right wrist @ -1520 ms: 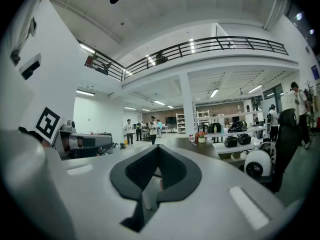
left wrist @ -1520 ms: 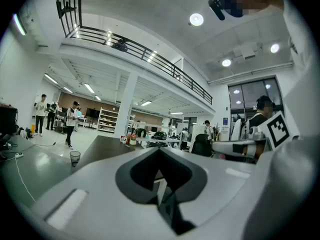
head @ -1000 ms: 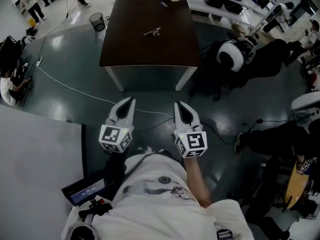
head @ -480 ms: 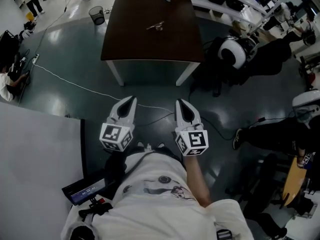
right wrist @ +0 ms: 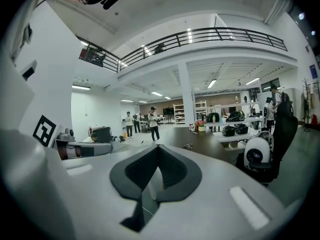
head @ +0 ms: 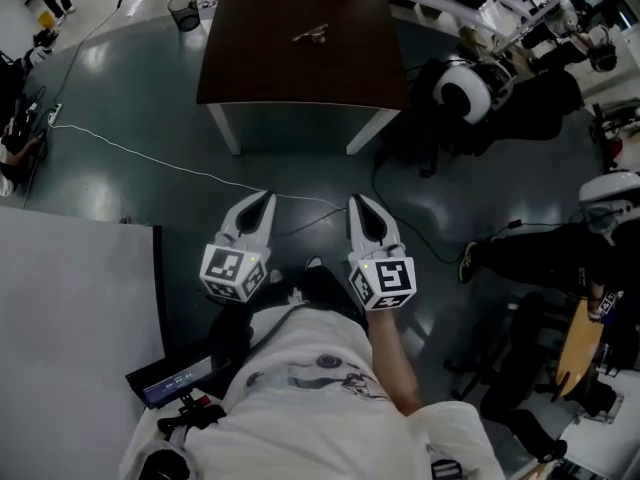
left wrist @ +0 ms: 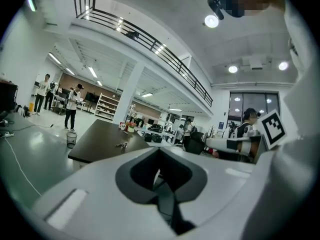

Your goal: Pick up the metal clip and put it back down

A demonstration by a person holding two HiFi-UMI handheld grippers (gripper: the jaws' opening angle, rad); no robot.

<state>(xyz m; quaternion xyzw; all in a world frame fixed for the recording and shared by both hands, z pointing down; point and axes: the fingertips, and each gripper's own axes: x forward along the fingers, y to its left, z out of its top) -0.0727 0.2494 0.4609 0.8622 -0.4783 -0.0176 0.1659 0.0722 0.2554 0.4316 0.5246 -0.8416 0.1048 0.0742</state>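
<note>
The metal clip (head: 310, 34) lies on the dark brown table (head: 300, 78) at the top of the head view, well ahead of both grippers. My left gripper (head: 263, 200) and right gripper (head: 357, 204) are side by side in front of the person's chest, over the floor, both shut with nothing in them. In the left gripper view the clip (left wrist: 121, 145) is a small shape on the table (left wrist: 97, 140), beyond the closed left gripper (left wrist: 159, 152). The right gripper view shows the clip (right wrist: 188, 146) far off past the closed right gripper (right wrist: 158, 148).
A white cable (head: 130, 154) runs across the dark floor between me and the table. A mesh wastebasket (head: 183, 11) stands at the table's far left corner. An office chair with a white round device (head: 462, 94) sits right of the table. A pale panel (head: 70, 308) stands at my left.
The table and clip have slid toward the top of the head view. Both grippers keep the same place in the picture and stay shut.
</note>
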